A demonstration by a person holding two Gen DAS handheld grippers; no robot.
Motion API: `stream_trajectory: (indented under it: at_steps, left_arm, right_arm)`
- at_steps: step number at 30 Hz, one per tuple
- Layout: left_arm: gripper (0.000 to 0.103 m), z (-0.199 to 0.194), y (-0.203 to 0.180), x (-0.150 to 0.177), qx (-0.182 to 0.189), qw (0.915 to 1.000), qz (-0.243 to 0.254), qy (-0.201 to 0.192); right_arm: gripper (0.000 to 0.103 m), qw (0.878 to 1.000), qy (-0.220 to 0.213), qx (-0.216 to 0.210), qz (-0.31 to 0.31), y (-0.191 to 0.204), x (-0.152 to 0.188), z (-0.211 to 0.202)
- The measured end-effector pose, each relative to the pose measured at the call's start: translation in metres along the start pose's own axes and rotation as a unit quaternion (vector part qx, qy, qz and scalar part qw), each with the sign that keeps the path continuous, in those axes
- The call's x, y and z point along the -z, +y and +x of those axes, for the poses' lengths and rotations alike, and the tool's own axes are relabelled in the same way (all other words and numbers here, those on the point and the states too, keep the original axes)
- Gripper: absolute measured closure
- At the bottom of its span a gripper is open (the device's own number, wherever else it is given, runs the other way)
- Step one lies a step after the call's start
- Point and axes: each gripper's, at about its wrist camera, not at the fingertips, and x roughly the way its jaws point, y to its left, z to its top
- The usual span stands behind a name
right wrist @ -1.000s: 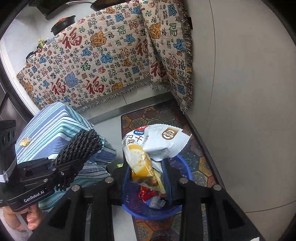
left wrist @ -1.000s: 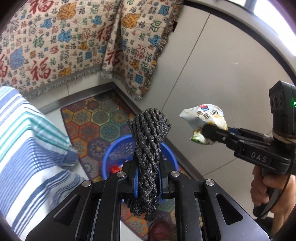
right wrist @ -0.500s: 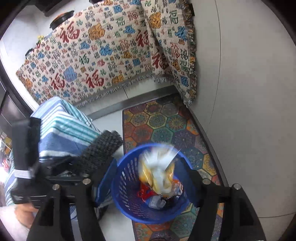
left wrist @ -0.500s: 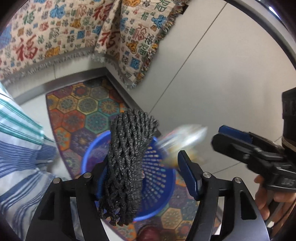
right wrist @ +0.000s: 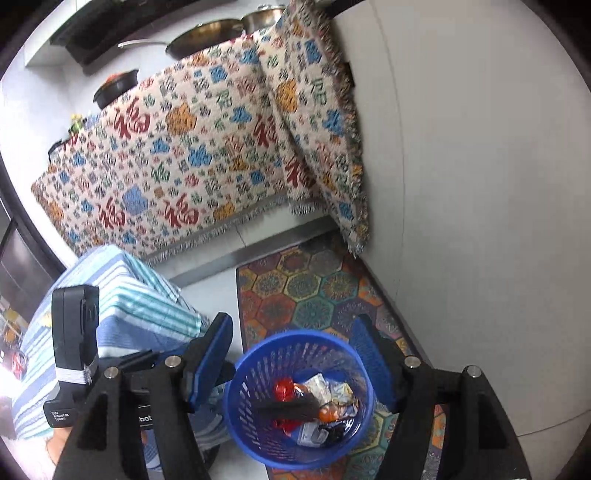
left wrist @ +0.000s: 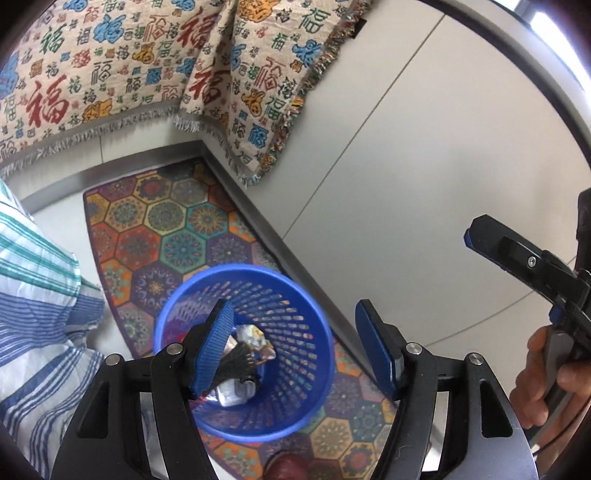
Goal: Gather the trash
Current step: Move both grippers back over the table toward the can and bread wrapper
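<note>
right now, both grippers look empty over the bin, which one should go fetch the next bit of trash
Either could, marginally the left. Both the left gripper and right gripper hang open and empty above the blue basket. The left is nearer the striped cloth; no loose trash shows outside the basket.

This is a home kitchen. In the right wrist view a frying pan (right wrist: 207,37), a steel pot (right wrist: 264,14) and a dark lidded pot (right wrist: 114,86) sit along the top of a bench, which is draped with a cream woven blanket (right wrist: 177,158) patterned in red, blue and orange characters. Below the blanket, a bright hexagon-patterned mat (right wrist: 310,284) lies on the pale floor, and a blue plastic basket (right wrist: 258,435) holding wrappers stands on that mat. Left of the basket is something covered in striped blue and green cloth (right wrist: 122,295). Right of the mat rise plain pale cabinet panels (right wrist: 480,221).
</note>
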Motion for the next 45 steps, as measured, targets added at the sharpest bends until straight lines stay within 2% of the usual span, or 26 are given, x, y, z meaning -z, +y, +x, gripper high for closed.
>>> stream_trajectory:
  at_steps: [7,10,11,14,18,21,24,28,32,34,35,38,39,40,42,43,45]
  left_arm:
    - [0.032,-0.046,0.001,0.001,-0.013,0.9995,-0.021,-0.017]
    - [0.022,-0.091,0.003,0.019,-0.025,0.9989,-0.025,-0.032]
    - [0.018,-0.106,0.004,0.029,-0.034,0.9985,-0.024,-0.035]
    - [0.017,-0.154,0.017,0.062,-0.073,0.9965,-0.019,-0.037]
    - [0.016,-0.213,0.052,0.112,-0.131,0.9895,-0.051,-0.036]
    - [0.016,-0.252,0.083,0.147,-0.187,0.9795,-0.07,-0.029]
    - [0.016,-0.291,0.121,0.176,-0.233,0.9668,-0.098,-0.036]
    - [0.016,-0.345,0.179,0.213,-0.289,0.9421,-0.159,-0.056]
    - [0.016,-0.385,0.224,0.244,-0.333,0.9148,-0.216,-0.077]
    - [0.016,-0.398,0.24,0.254,-0.346,0.9058,-0.232,-0.08]
    - [0.016,-0.402,0.246,0.256,-0.351,0.9025,-0.237,-0.078]
    - [0.009,-0.413,0.267,0.264,-0.366,0.9011,-0.224,-0.063]
    - [0.004,-0.415,0.274,0.267,-0.366,0.904,-0.214,-0.057]
    - [0.003,-0.417,0.281,0.268,-0.365,0.9096,-0.193,-0.047]
    - [0.0,-0.42,0.293,0.27,-0.37,0.9149,-0.157,-0.034]
    - [0.0,-0.424,0.301,0.269,-0.36,0.9204,-0.148,-0.038]
    - [0.0,-0.43,0.315,0.264,-0.354,0.9257,-0.128,-0.036]
  right_arm:
    - [0.033,1.0,-0.02,0.005,-0.008,0.011,-0.01,-0.012]
    - [0.033,0.999,-0.026,0.009,-0.032,0.032,-0.011,-0.014]
    - [0.033,0.999,-0.026,0.007,-0.042,0.043,-0.01,-0.014]
    - [0.033,0.996,-0.023,-0.01,-0.081,0.082,-0.005,-0.011]
    - [0.033,0.986,-0.012,-0.045,-0.158,0.16,0.015,-0.005]
    - [0.033,0.972,0.005,-0.091,-0.218,0.229,0.042,-0.005]
    - [0.033,0.951,0.036,-0.149,-0.267,0.296,0.079,-0.002]
    - [0.033,0.918,0.075,-0.18,-0.345,0.368,0.13,0.009]
    - [0.033,0.895,0.103,-0.182,-0.393,0.405,0.161,0.026]
    - [0.033,0.891,0.117,-0.18,-0.4,0.413,0.167,0.035]
    - [0.033,0.893,0.113,-0.186,-0.393,0.414,0.166,0.036]
    - [0.033,0.894,0.122,-0.186,-0.389,0.422,0.166,0.04]
    - [0.033,0.894,0.123,-0.186,-0.389,0.423,0.167,0.042]
    - [0.032,0.894,0.123,-0.186,-0.389,0.426,0.167,0.043]
    - [0.032,0.893,0.125,-0.186,-0.39,0.43,0.169,0.045]
    - [0.032,0.893,0.125,-0.186,-0.391,0.431,0.17,0.045]
    - [0.031,0.893,0.125,-0.187,-0.39,0.431,0.169,0.046]
